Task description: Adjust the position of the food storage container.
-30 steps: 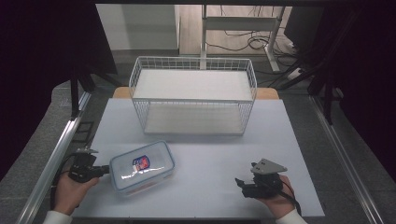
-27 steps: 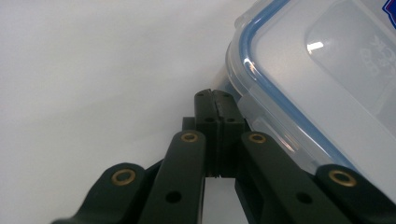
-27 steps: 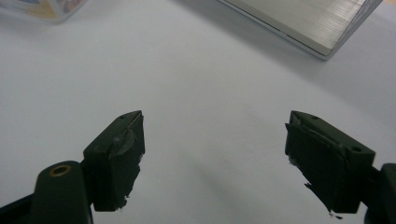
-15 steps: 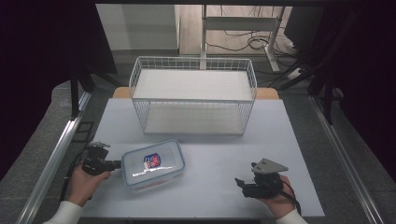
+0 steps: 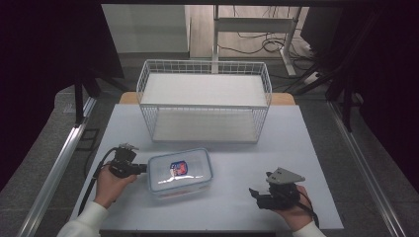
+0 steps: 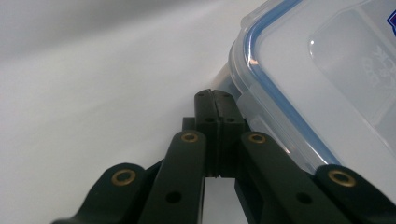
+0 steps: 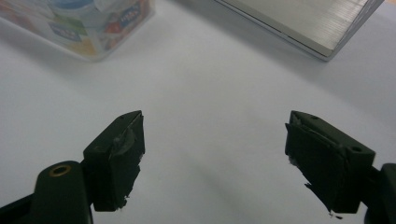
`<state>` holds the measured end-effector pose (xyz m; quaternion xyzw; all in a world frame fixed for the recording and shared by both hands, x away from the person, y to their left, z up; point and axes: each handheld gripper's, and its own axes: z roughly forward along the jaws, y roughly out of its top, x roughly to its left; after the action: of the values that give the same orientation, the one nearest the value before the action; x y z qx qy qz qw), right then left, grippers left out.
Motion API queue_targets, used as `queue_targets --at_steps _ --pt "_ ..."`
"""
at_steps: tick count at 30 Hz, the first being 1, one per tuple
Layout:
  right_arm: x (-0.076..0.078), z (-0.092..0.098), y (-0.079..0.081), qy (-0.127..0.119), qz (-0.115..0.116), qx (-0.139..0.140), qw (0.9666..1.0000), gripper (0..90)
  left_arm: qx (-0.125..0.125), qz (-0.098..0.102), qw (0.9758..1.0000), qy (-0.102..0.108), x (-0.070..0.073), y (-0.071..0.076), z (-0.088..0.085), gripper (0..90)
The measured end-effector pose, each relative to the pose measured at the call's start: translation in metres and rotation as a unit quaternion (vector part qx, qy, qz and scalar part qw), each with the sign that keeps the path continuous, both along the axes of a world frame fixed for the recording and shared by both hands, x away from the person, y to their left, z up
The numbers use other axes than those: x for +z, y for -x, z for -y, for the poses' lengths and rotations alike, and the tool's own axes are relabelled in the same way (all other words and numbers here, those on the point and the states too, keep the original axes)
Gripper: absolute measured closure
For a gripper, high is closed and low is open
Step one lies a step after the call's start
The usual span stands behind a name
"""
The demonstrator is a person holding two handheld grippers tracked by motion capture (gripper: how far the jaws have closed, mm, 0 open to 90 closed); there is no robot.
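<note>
Pushing lidded plastic container rightward across tabletop with left hand-held gripper, jaws pressed together. Keep tip low on left wall, steady. Right hand-held gripper spread, idle.

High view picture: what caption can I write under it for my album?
Left tool, shut, touches a clear lidded box near a wire basket; right tool rests open.

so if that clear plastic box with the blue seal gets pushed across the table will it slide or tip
The plastic box looks low and flat-bottomed, so it should slide rather than tip or roll. Its hard clip-on lid suggests it stays stiff. It looks light, and the shut left gripper touches near one corner, so a push there may swing it round on the smooth table.
</note>
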<state>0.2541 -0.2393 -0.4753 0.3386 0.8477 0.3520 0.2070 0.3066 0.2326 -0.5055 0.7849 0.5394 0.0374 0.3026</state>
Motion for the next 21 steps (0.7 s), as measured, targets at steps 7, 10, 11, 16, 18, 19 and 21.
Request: queue_targets --at_steps 7,10,11,16,18,19,21 --pt "0.0 0.0 0.0 0.0 0.0 0.001 1.0 20.2 -0.028 0.0 0.9996 0.0 0.001 -0.011 0.028 89.8" --pt "0.0 0.0 0.0 0.001 -0.001 0.002 1.0 20.2 -0.037 0.001 0.9993 0.001 0.001 -0.016 0.04 89.8" --pt "0.0 0.0 0.0 0.001 -0.001 0.003 1.0 20.2 -0.039 0.001 0.9992 0.003 0.001 -0.017 0.044 89.8" --pt "0.0 0.0 0.0 0.001 -0.001 0.003 1.0 20.2 -0.05 0.004 0.9987 0.006 0.001 -0.022 0.062 89.8" --pt "-0.001 0.0 -0.001 0.002 -0.002 0.002 1.0 20.2 -0.057 0.005 0.9983 0.008 0.002 -0.024 0.069 89.8" --pt "-0.001 0.0 -0.001 0.002 -0.002 0.002 1.0 20.2 -0.058 0.006 0.9982 0.01 0.001 -0.025 0.073 89.8" --pt "-0.001 0.0 -0.001 0.002 -0.002 0.002 1.0 20.2 -0.063 0.006 0.9979 0.01 0.001 -0.027 0.078 89.8"
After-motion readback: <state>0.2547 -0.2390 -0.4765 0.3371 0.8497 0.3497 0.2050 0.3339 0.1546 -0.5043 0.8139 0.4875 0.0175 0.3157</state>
